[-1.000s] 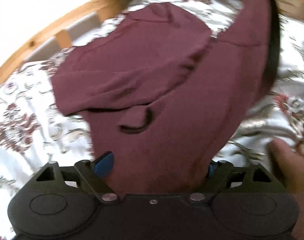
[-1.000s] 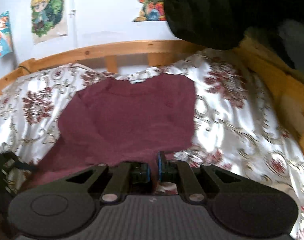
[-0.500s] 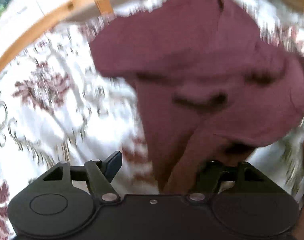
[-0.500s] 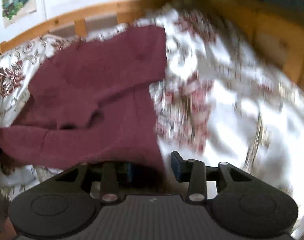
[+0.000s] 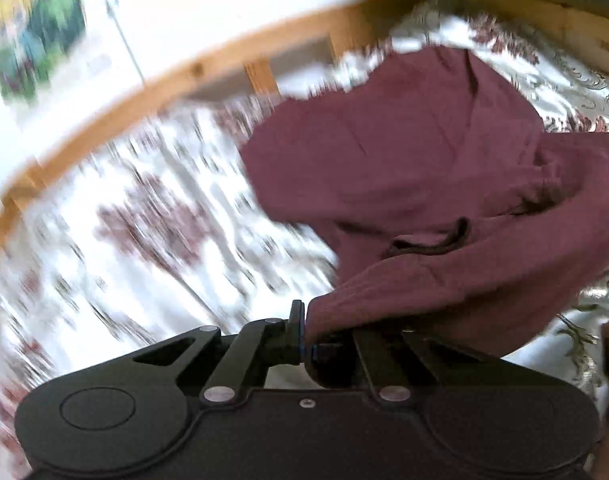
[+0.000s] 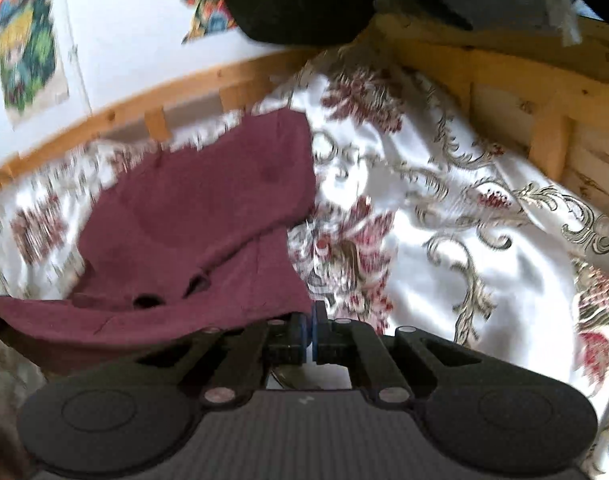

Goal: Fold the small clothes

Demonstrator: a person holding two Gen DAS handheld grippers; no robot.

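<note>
A floral white bedspread [image 6: 484, 240] covered a bed with a wooden frame [image 6: 516, 80]; colourful pictures [image 6: 28, 60], blurred, hung on the pale wall [image 5: 208, 12] behind.

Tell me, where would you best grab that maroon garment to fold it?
At its near hem, coming in low from the front edge of the bed. The maroon garment lies mostly flat on the floral bedspread, so only the thin near edge offers a pinch; the left claw already has it there.

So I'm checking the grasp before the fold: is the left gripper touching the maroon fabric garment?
Touching. The left wrist view shows the left gripper closed, with a bunched edge of the maroon garment pinched between its fingers and draping away from them.
</note>
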